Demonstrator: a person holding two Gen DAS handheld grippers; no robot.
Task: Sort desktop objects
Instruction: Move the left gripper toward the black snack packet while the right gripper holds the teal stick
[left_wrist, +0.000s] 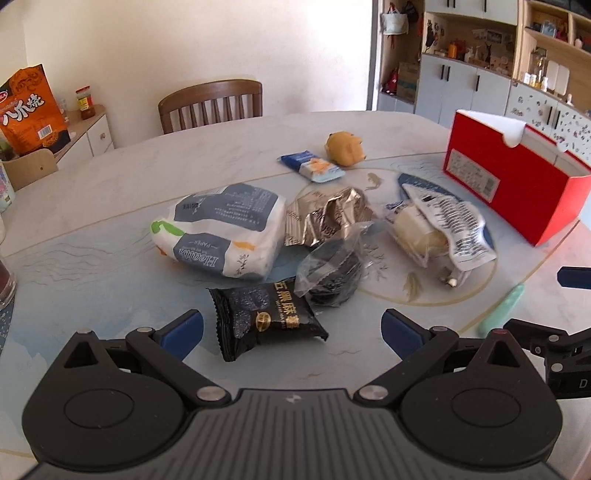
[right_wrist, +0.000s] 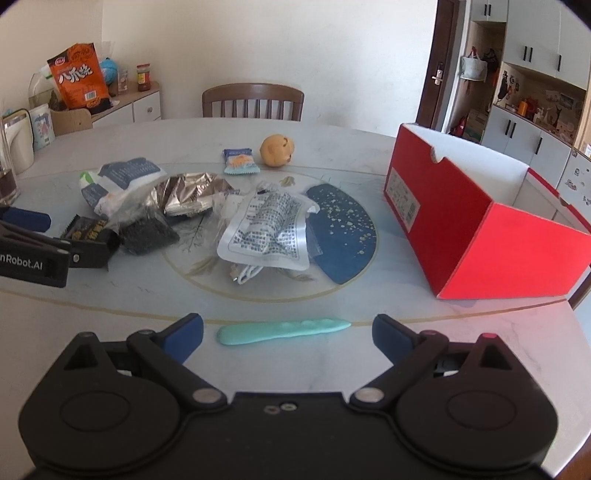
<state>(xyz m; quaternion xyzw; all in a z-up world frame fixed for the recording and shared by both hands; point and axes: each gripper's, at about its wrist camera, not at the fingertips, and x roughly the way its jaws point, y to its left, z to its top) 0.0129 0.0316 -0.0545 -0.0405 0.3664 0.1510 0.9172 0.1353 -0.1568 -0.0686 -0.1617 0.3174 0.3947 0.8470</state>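
My left gripper (left_wrist: 291, 334) is open, its jaws on either side of a black snack packet (left_wrist: 267, 321) on the table. My right gripper (right_wrist: 288, 334) is open, with a mint-green stick (right_wrist: 282, 331) lying between its fingertips. Behind lie a tissue pack (left_wrist: 221, 230), a silver foil wrapper (left_wrist: 327, 218), a clear bag with dark contents (left_wrist: 334, 271), a printed pouch over a cable (right_wrist: 266, 232), a blue-and-white snack pack (right_wrist: 240, 161) and a yellow toy (right_wrist: 277, 150). An open red box (right_wrist: 476, 221) stands at the right.
A wooden chair (right_wrist: 253, 101) stands at the table's far side. A side cabinet with an orange bag (right_wrist: 79, 75) and jars is at the back left. A glass (right_wrist: 7, 181) and a kettle stand at the table's left edge. Cupboards fill the right.
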